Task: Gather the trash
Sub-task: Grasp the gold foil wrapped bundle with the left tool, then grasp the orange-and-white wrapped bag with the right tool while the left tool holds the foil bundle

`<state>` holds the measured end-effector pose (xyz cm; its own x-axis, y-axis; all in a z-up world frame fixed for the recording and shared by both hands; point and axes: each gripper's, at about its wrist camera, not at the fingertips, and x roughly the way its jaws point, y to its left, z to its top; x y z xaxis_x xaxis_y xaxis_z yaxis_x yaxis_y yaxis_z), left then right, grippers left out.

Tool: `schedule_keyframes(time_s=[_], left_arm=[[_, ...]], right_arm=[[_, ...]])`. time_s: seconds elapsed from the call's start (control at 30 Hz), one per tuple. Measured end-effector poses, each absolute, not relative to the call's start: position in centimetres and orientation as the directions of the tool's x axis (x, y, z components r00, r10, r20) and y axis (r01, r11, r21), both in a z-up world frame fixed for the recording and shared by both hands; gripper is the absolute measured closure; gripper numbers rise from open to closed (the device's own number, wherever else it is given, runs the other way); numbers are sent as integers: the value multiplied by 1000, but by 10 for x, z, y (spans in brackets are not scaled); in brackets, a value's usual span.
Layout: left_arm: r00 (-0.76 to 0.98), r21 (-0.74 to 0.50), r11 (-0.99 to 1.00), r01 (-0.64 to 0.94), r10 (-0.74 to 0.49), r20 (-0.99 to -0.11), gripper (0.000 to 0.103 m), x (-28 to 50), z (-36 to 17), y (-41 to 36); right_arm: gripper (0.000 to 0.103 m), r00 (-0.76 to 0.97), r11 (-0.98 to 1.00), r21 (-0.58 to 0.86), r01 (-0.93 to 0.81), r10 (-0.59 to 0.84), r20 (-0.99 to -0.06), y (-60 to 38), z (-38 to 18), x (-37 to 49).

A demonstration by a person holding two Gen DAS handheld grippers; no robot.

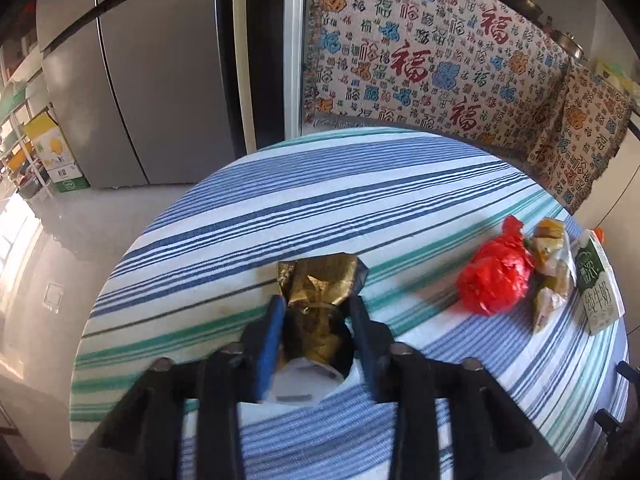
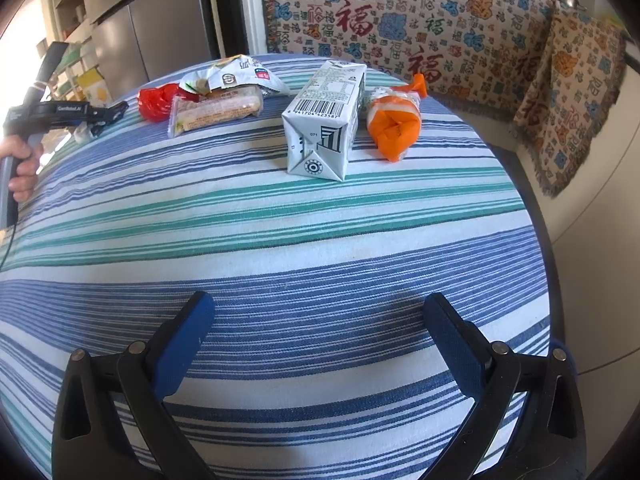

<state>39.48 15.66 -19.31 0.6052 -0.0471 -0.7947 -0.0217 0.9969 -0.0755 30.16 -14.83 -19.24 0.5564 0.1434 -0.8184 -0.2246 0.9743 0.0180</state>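
Gold foil, crumpled and dark at its folds, marks the wrapper [image 1: 320, 300] that my left gripper [image 1: 318, 308] pinches: both blue pads [image 1: 267, 344] press its sides, and a white printed end of the same wrapper shows below the grip, toward six o'clock. Under it lies the round table's striped cloth [image 1: 360, 184], blue, teal and white. In my left wrist view, the rest of the trash sits near three o'clock at the table's edge: a red plastic bag [image 1: 496, 272], clear snack wrappers [image 1: 552, 264] touching its right side, and a green-and-white milk carton [image 1: 598, 284] just beyond them. My right gripper [image 2: 320, 344] hovers over bare cloth with its two blue-padded fingers [image 2: 184, 344] spread wide and nothing between them. In my right wrist view, the milk carton [image 2: 324, 120] lies on its side at twelve o'clock, barcode face up; an orange bag [image 2: 396, 120], twisted at its top, lies just beside it toward one o'clock. Toward eleven o'clock lie a clear packet [image 2: 216, 110] with a torn white wrapper [image 2: 236, 76] behind it, and the red bag [image 2: 156, 100] at their left. At nine o'clock my left hand [image 2: 22, 164] grips the handle of the left gripper [image 2: 100, 120]. A patterned blanket [image 2: 400, 20] printed with red and blue characters hangs behind the table, and a grey refrigerator [image 1: 132, 80] stands at ten o'clock in the left view.
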Motion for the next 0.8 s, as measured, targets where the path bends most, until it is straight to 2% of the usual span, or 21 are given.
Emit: schedule_keyframes(time_s=[0.3,0.5,0.53,0.63,0.8], left_arm=[[620,-95,995,12,-82,-781,71,298,-164,93],[620,-94,994,59,-111,-777,68,254,-173,39],[618,-89,994,66,-111,-778,64,253,-176,35],[599,-53,996,76,-88,-796,38,256,-190,26],[598,-29,997,72,-66,-799,28,258,-207,27]], right_arm=[[0,557,975,17,-223,141,-819,-148,-193,302],[0,557,975,18,-220,141,-818,-148,-193,301],[0,557,976,20,-217,141,-818,-150,-192,302],[1,561,977,42,-207,154,-813,-154,-190,302],[1,593,988,94,-125,150,-791,-185,-181,307]])
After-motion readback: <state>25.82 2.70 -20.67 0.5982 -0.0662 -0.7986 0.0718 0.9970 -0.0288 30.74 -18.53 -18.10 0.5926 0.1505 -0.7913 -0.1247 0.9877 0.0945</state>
